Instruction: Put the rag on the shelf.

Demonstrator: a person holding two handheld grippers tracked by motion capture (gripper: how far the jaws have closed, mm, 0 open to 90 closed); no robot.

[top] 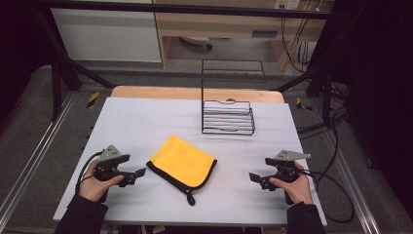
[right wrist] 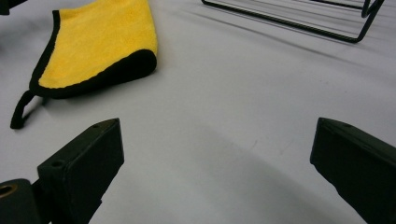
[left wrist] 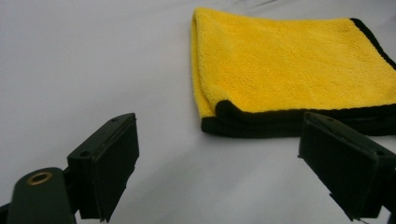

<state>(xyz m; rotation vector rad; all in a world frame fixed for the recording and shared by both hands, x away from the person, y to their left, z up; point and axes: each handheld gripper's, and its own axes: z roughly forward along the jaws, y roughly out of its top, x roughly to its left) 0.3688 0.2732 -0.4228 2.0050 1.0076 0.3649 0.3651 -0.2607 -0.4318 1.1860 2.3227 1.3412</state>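
A folded yellow cloth (top: 182, 161) with a black edge and a black hanging loop lies on the white table, near its front middle. My left gripper (top: 140, 172) rests low on the table just left of the cloth, jaws wide apart and empty. In the left gripper view the yellow cloth (left wrist: 289, 65) lies a short way ahead, its folded black edge facing the left gripper (left wrist: 219, 163). My right gripper (top: 254, 178) sits at the front right, open and empty, pointing toward the cloth. The right gripper view has the yellow cloth (right wrist: 93, 46) at upper left, well beyond the right gripper (right wrist: 215, 163).
A black wire rack (top: 228, 117) stands at the back middle of the table (top: 146, 122); its base wire (right wrist: 289, 21) crosses the top of the right gripper view. Black cables trail off the right side. A dark frame surrounds the table.
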